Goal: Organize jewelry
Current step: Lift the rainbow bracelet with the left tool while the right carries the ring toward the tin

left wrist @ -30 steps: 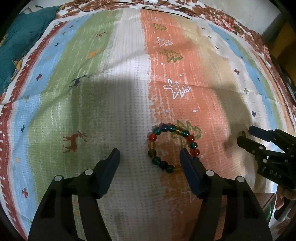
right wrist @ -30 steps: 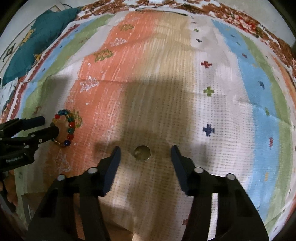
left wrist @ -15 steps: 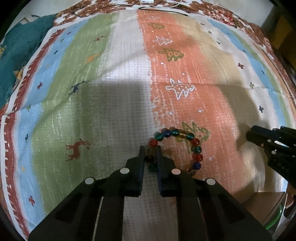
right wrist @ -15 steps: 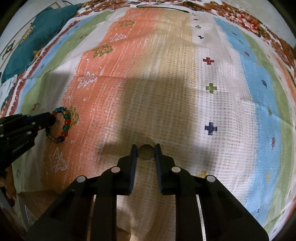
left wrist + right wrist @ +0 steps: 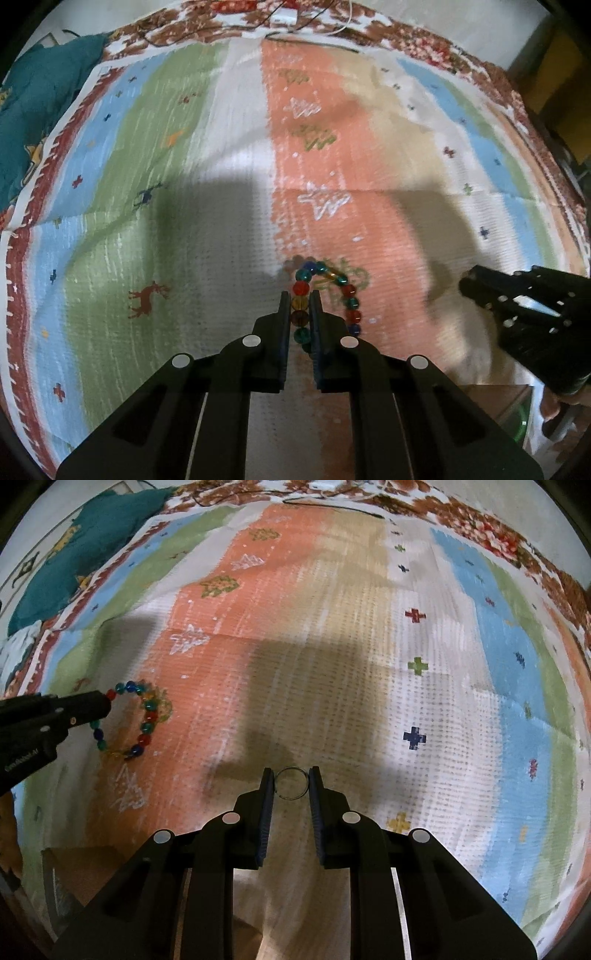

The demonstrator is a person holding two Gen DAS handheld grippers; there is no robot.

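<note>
A bracelet of coloured glass beads [image 5: 345, 291] hangs from my left gripper [image 5: 299, 301], which is shut on its left side, a little above the striped cloth [image 5: 207, 206]. The bracelet also shows in the right wrist view [image 5: 146, 716], held by the left gripper [image 5: 99, 705]. My right gripper [image 5: 291, 777] is shut on a thin metal ring [image 5: 291, 783], held flat between the fingertips above the cloth [image 5: 332, 664]. The right gripper shows at the right edge of the left wrist view [image 5: 469, 282].
The patterned cloth covers the whole surface. A teal fabric [image 5: 40, 107] lies at its far left corner, also seen in the right wrist view [image 5: 85, 550]. Cables [image 5: 291, 18] run along the far edge. A cardboard box corner [image 5: 74, 864] sits at the near left.
Both grippers went from open to shut: the left closed on the bracelet, the right on the ring. Both items now appear lifted off the cloth.
</note>
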